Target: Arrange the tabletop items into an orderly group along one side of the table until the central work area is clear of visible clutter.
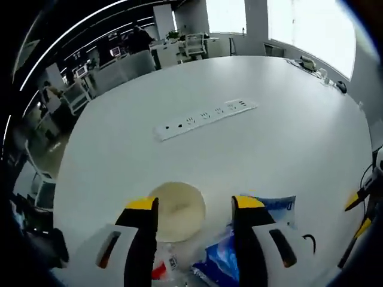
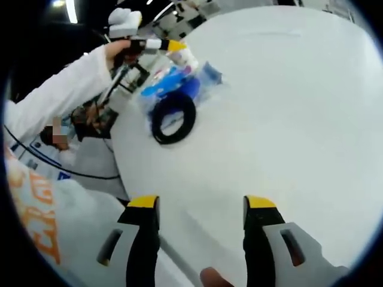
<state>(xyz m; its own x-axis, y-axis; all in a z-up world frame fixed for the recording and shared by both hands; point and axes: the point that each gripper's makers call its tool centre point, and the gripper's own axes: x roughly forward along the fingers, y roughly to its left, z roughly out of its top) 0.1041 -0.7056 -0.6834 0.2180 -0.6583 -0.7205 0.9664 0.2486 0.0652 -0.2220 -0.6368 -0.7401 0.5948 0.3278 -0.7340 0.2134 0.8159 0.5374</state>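
My left gripper (image 1: 194, 215) hovers, jaws apart, over the paper bowl (image 1: 178, 209) at the near table (image 1: 287, 137) edge. The bowl looks light and crushable; I grip its rim gently. My right gripper (image 2: 202, 218) stands apart, empty.

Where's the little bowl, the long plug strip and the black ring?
Bowl (image 1: 177, 209): left gripper view, on its pale inside.
Plug strip (image 1: 204, 118): left gripper view, on its middle sockets.
Black ring (image 2: 157, 127): right gripper view, on its left side.

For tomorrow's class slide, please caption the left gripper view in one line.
Open left tool poised over a cream bowl and blue packet on the white table.
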